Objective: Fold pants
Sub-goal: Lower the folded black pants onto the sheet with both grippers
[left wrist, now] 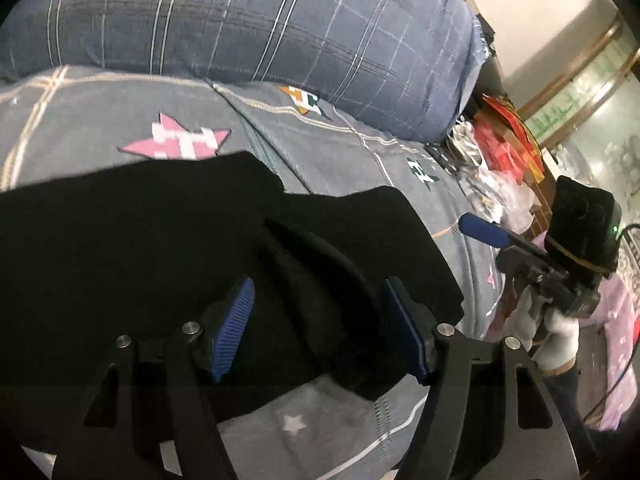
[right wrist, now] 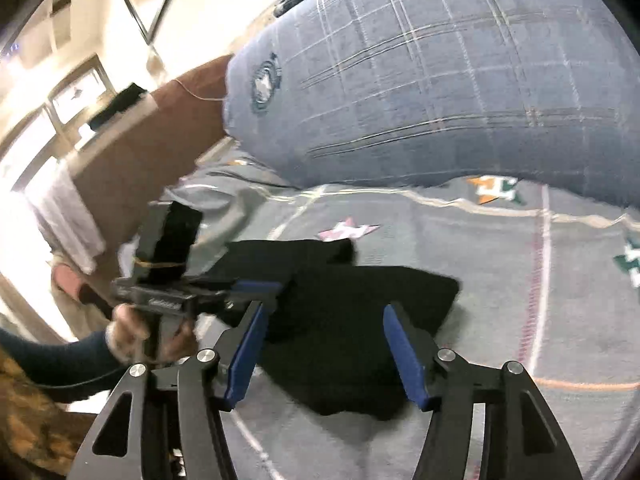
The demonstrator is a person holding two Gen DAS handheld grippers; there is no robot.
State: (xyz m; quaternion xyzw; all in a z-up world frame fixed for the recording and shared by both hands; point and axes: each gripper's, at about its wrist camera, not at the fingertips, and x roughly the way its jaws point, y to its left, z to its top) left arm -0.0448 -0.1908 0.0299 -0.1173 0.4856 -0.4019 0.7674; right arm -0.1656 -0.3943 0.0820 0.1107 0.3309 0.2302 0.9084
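We see the black pants (left wrist: 180,248) folded on the bed (left wrist: 340,148), a plaid pillow (left wrist: 240,20) filling the frame's top. Both our left tongs (left wrist: 320,328) and right tongs (right wrist: 324,356) hang released above the cloth, gripping nothing.

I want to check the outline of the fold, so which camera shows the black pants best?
The right wrist view: the black pants lie nearly whole on the bedspread, edges visible. The left wrist view shows them close up, cut off at the frame's left edge.

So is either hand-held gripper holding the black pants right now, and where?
Nothing is held. The left hand-held gripper and right hand-held gripper both stand open over the black pants, pads not pressing the fabric.
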